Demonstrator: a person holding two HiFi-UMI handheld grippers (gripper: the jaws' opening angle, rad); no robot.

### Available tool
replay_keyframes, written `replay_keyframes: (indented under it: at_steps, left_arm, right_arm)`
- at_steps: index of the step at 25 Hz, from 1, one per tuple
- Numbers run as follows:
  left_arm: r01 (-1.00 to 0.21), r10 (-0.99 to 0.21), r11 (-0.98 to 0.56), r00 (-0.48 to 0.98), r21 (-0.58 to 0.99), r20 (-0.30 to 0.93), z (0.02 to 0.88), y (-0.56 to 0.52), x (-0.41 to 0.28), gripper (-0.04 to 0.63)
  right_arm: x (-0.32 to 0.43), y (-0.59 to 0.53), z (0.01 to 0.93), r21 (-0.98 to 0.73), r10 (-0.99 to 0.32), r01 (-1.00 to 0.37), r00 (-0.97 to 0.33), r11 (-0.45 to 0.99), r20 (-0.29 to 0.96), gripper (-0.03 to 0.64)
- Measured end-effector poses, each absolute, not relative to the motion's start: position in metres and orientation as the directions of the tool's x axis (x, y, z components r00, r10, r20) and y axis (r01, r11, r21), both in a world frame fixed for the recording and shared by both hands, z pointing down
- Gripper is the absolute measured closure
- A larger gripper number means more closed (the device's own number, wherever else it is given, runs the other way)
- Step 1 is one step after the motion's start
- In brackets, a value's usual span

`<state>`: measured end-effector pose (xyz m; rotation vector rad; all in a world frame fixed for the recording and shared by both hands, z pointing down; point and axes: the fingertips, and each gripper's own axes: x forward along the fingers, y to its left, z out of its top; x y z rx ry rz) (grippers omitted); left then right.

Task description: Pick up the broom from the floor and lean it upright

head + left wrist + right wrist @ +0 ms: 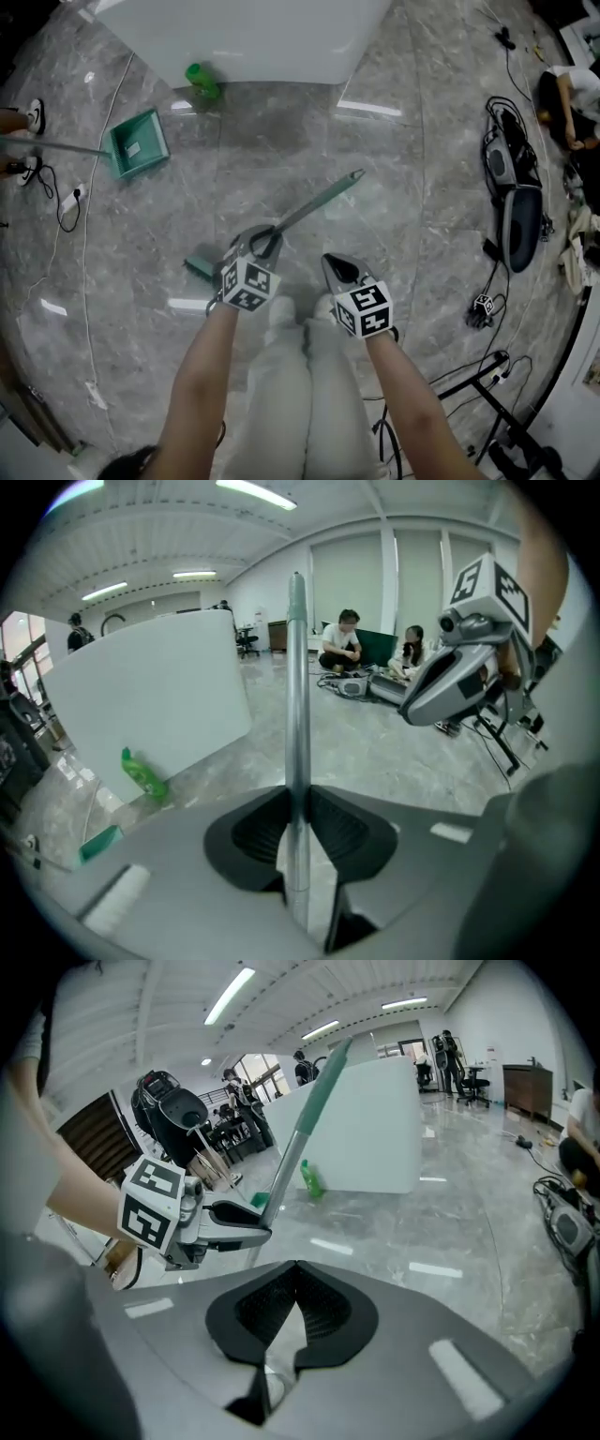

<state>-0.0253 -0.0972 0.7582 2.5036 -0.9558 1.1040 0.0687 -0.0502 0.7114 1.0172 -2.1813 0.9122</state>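
Observation:
The broom [309,208] hangs tilted above the grey floor. Its silver and green handle rises toward the upper right, and its green head [200,265] is low at the left. My left gripper [265,242] is shut on the handle near the head end. In the left gripper view the handle [297,714] runs straight up between the pads [267,832], which press on it from both sides. My right gripper [336,265] is a little to the right of the broom and apart from it. Its jaws [296,1269] are shut with nothing between them.
A green dustpan [139,142] lies at the far left and a green bottle [202,82] stands by the white counter [253,33]. Black machines [517,206] and cables [483,309] lie at the right, where people sit on the floor [342,649]. The person's legs [291,375] are below the grippers.

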Motion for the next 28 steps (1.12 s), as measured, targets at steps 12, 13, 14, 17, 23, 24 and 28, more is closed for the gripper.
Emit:
replay_keyframes:
  at_steps: [12, 13, 14, 17, 23, 24, 28]
  left_arm:
    - [-0.859, -0.705, -0.506, 0.363, -0.074, 0.609, 0.683, -0.184, -0.092, 0.522]
    - [-0.864, -0.711, -0.498, 0.358, -0.076, 0.605, 0.680, -0.191, -0.091, 0.522]
    - [-0.866, -0.715, -0.495, 0.354, -0.078, 0.603, 0.677, -0.199, -0.091, 0.522]
    - [-0.868, -0.718, -0.490, 0.345, -0.086, 0.604, 0.672, -0.224, -0.088, 0.521]
    - [-0.887, -0.729, -0.452, 0.307, -0.094, 0.612, 0.663, -0.289, -0.081, 0.520]
    - [-0.892, -0.731, -0.443, 0.300, -0.093, 0.613, 0.662, -0.300, -0.080, 0.520]
    - [-0.911, -0.740, -0.403, 0.264, -0.093, 0.618, 0.661, -0.349, -0.077, 0.520]
  right_arm:
    - [0.027, -0.116, 0.631, -0.305, -0.481, -0.787, -0.582, 0.536, 0.656, 0.615]
    - [0.028, -0.120, 0.629, -0.305, -0.483, -0.788, -0.581, 0.535, 0.655, 0.615]
    - [0.029, -0.124, 0.627, -0.305, -0.485, -0.789, -0.581, 0.533, 0.654, 0.615]
    - [0.031, -0.143, 0.620, -0.290, -0.508, -0.790, -0.580, 0.540, 0.636, 0.615]
    - [0.030, -0.195, 0.607, -0.264, -0.533, -0.778, -0.594, 0.570, 0.602, 0.615]
    - [0.029, -0.205, 0.606, -0.263, -0.527, -0.773, -0.599, 0.578, 0.602, 0.615]
    - [0.032, -0.248, 0.599, -0.275, -0.516, -0.755, -0.622, 0.596, 0.589, 0.615]
